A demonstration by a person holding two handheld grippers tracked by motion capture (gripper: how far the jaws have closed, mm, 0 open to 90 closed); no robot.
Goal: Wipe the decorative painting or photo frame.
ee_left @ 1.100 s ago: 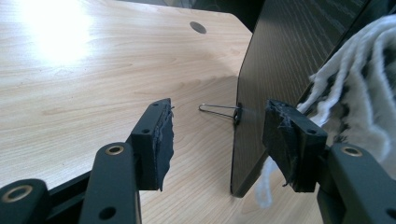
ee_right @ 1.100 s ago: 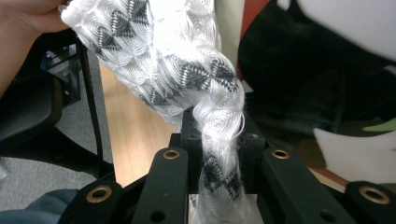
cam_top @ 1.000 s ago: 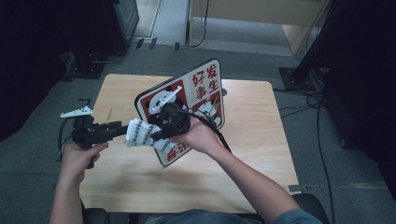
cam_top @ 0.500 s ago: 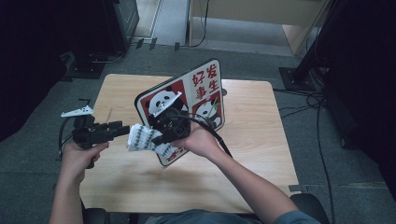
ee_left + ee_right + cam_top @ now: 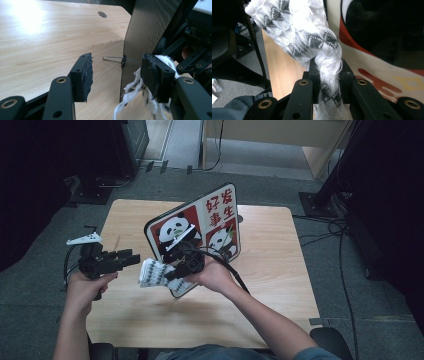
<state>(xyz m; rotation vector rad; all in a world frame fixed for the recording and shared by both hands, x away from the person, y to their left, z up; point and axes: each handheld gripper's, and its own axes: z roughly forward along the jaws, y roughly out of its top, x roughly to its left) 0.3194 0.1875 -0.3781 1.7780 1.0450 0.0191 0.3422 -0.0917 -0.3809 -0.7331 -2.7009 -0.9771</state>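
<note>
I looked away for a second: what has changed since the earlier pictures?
The right gripper, shut on the white patterned cloth, has sunk slightly toward the table, carrying the cloth down across the panda board. The left gripper stayed in place, fingers open and empty; the board stayed standing.
</note>
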